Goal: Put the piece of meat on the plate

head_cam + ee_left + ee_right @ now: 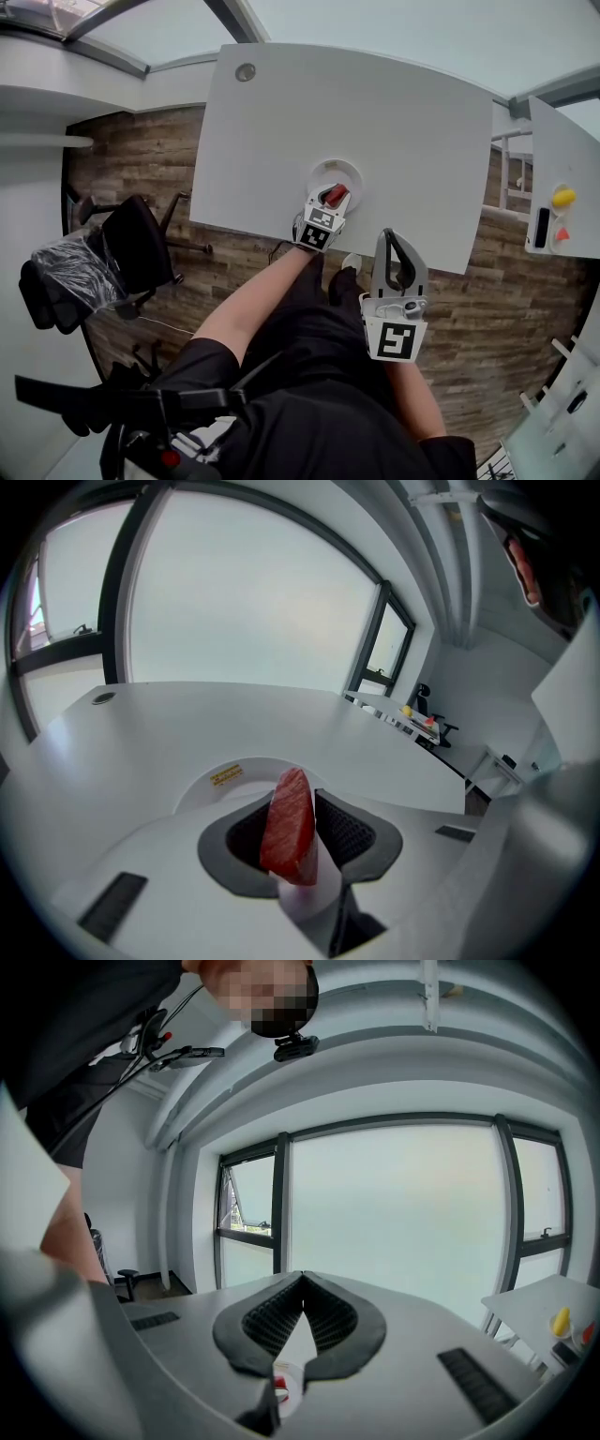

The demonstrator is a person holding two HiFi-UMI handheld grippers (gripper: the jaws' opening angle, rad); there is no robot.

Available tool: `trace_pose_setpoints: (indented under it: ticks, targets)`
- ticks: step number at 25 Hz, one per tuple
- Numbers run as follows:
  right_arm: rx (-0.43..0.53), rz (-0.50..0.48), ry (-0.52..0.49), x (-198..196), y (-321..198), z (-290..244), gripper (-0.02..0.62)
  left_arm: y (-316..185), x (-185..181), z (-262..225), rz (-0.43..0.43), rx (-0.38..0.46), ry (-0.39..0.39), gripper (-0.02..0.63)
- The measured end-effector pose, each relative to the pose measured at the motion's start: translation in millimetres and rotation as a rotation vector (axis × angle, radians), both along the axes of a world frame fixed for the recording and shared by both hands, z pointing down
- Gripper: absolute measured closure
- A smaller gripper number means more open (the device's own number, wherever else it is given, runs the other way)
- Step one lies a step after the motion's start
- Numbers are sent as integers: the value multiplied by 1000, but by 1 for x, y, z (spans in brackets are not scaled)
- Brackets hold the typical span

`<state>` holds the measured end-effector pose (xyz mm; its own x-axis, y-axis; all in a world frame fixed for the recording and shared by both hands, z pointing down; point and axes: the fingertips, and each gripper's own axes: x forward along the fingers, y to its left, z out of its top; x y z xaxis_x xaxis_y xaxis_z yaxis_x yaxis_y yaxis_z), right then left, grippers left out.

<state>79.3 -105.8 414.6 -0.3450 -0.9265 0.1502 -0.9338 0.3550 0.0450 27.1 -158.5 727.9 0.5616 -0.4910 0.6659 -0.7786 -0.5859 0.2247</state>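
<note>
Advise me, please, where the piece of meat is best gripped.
By its two broad flat faces, coming in from the thin edge: the meat is a narrow slab, so jaws close flat on it. The left gripper holds it so, over the plate.

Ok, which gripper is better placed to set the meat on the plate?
Left. The left gripper is shut on the piece of meat, right over the white plate. The right gripper is shut, empty, and held off to the side of the plate.
</note>
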Motion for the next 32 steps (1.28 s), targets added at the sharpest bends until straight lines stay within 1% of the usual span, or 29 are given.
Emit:
trace_pose_setpoints:
  ticks: [3, 5, 11, 16, 22, 25, 29, 32]
  targets:
    - [-15, -7, 0, -4, 1, 2, 591, 0, -2, 0, 7, 2, -3, 508]
    - [-18, -12, 6, -2, 1, 2, 591, 3, 2, 3, 7, -10, 7, 465]
    - [7, -10, 4, -7, -4, -3, 591, 2, -4, -2, 13, -2, 4, 442]
    - [1, 0, 13, -7, -2, -2, 591, 4, -7, -1, 1, -4, 16, 440]
    - [-7, -1, 18, -10, 1, 2, 591, 1, -18, -1, -19, 6, -9, 440]
    - [-11, 1, 14, -11, 1, 3, 591, 2, -25, 4, -30, -3, -15, 433]
    - [-7, -3, 10, -15, 2, 1, 591, 1, -23, 4, -11, 2, -6, 432]
    - [-13, -10, 13, -18, 3, 3, 591, 1, -20, 2, 22, 19, -38, 428]
